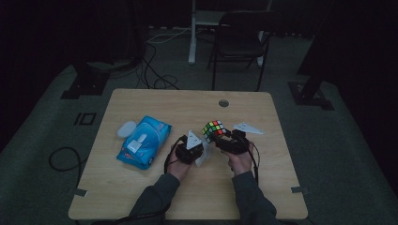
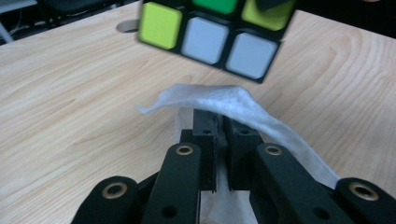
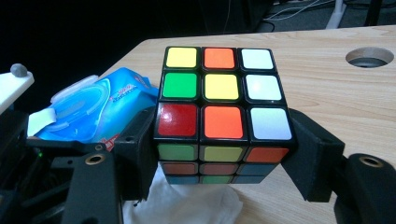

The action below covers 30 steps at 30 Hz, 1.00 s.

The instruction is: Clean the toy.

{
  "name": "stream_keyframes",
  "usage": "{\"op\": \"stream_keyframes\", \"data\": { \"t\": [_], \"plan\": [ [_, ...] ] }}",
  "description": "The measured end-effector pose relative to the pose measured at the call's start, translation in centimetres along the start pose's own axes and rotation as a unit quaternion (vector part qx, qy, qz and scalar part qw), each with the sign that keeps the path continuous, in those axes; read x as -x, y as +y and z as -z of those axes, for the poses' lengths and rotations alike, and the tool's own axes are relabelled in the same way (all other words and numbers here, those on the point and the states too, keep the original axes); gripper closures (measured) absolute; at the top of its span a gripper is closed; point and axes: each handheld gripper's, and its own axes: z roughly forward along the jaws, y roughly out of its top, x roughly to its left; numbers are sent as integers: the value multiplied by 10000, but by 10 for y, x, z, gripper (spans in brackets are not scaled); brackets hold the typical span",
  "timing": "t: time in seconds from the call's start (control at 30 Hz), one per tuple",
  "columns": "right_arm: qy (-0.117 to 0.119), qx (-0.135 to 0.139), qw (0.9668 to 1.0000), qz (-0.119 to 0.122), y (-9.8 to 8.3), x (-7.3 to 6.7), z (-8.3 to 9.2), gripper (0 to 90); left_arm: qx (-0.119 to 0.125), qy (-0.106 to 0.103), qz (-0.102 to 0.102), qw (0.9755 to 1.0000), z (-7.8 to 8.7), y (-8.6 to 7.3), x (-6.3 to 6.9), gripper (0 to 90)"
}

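Nearest the camera in the high view, two sleeved forearms come up over the bench (image 1: 141, 197) edge, each hand wrapped round a gripper. The left gripper (image 1: 191, 149) sits just left of centre, grey plate on top, cable looping behind it. In the left gripper view its jaws are pressed nearly together, pinching a white wipe (image 2: 224, 105); the sheet drapes over the jaw tips and trails off to the right, with one corner lifting free to the left. Right beside it, the right gripper (image 1: 224, 140) is clamped on the cube (image 1: 213, 129). The right gripper view shows it well: the two jaws squeeze the cube's lowest layer from either side, and the top face shows yellow, orange, white, green and red stickers. The cube is up off the wood, with the wipe bunched below it. From the left gripper view the cube (image 2: 212, 35) hangs just past the wipe, its underside showing lime and pale stickers, not touching the sheet.

Further left on the bench lies the blue pack (image 1: 143, 140) of wipes, flap lid open, a small white disc (image 1: 126, 129) just beside its far corner. Toward the far edge there's a round hole (image 1: 224, 103) in the wood. Beyond the bench, a dark chair (image 1: 239, 42) stands on the floor.
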Motion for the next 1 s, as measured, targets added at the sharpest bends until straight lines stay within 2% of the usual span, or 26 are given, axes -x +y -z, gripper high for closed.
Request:
{"op": "stream_keyframes", "data": {
  "t": [0.6, 0.8, 1.0],
  "plan": [
    [-225, -215, 9993, 186, -5, 9, 1, 344, -164, 400, 135, 9990, 13, -14, -25, 854],
    [-407, -320, 9978, 403, -7, 9, 1, 344, -214, 509, 160, 9983, 18, -18, -32, 854],
    [-504, -397, 9967, 506, -10, 10, 1, 344, -258, 594, 235, 9976, 21, -23, -38, 853]
  ]
}}
